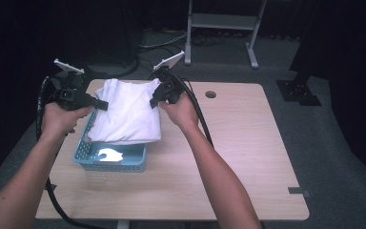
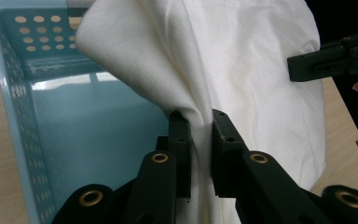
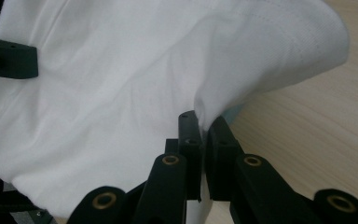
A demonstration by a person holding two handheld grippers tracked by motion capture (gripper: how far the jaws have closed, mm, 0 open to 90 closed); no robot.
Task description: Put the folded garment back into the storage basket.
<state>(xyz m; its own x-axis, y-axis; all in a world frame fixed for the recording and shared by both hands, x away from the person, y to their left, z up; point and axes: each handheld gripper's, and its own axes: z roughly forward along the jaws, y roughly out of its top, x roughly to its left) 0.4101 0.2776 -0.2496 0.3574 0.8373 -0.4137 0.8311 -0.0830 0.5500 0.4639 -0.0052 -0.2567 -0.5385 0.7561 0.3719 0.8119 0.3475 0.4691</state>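
A folded white cloth (image 1: 128,112) hangs between both grippers, held above a light blue perforated basket (image 1: 86,151) at the table's left. My left gripper (image 1: 101,104) pinches the cloth's left edge; in the left gripper view its jaws are shut on a fold of the cloth (image 2: 223,70), with the basket (image 2: 23,107) below. My right gripper (image 1: 154,101) holds the cloth's right edge; in the right gripper view its jaws are shut on a fold of the cloth (image 3: 121,84). The other gripper's black jaw (image 3: 9,58) shows at far left there.
The wooden table (image 1: 233,143) has open surface to the right of the basket, with a round cable hole (image 1: 210,94) near its far edge. A white patch (image 1: 110,155) shows inside the basket. A metal stand (image 1: 224,21) and dark floor lie beyond the table.
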